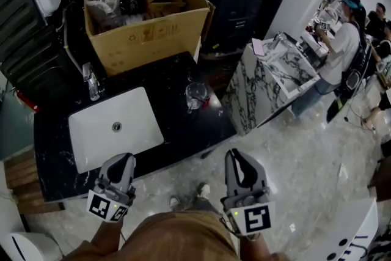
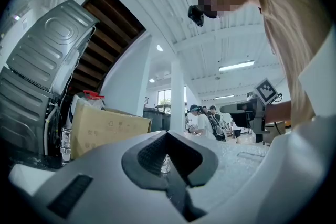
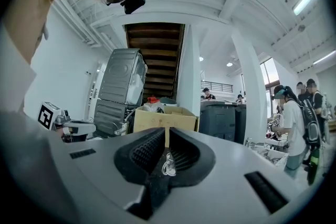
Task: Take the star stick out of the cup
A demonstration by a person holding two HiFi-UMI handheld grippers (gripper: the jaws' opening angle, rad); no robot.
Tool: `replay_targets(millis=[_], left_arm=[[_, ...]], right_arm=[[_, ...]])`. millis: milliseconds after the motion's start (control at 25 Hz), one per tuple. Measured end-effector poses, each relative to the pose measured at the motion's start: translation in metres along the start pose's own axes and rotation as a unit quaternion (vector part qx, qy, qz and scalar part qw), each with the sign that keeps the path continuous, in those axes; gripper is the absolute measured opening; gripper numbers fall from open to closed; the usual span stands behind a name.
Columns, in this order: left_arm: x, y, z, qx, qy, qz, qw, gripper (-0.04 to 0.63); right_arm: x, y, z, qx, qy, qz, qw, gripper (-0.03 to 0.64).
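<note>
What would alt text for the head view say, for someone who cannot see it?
Seen from above, a person holds a left claw and a right claw, both closed, short of a black counter with a white sink and a clear glass cup; a cardboard box stands at the far end.

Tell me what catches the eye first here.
The white sink set in the black counter stands out most, with a big cardboard box of clutter behind it. A small clear cup stands on the counter right of the sink. At the bottom edge, the left gripper and right gripper hang side by side, both shut and empty.
</note>
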State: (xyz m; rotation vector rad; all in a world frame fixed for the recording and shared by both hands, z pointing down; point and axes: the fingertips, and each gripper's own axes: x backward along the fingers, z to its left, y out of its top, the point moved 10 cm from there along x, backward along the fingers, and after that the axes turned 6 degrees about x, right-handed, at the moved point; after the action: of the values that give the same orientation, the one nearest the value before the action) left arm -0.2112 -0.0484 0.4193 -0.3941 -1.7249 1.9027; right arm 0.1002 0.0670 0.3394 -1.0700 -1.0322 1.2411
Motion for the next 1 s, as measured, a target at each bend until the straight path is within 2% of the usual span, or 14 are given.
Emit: replay_targets(millis=[480, 560, 1000], left_arm=[[-0.019, 0.004, -0.02, -0.017, 0.038, 0.006, 0.9991, 0.002], [-0.02, 0.005, -0.021, -0.02, 0.045, 0.007, 0.9988, 0.002], [-0.021, 0.001, -0.023, -0.023, 0.072, 0.015, 0.997, 0.001]], right_arm=[[-0.039, -0.015, -0.036, 0.006, 0.048, -0.008, 0.999, 0.011], [-0.045, -0.016, -0.04, 0.014, 0.056, -0.01, 0.998, 0.086], [-0.076, -0.045, -0.05, 0.058, 0.079, 0.006, 0.995, 0.086]])
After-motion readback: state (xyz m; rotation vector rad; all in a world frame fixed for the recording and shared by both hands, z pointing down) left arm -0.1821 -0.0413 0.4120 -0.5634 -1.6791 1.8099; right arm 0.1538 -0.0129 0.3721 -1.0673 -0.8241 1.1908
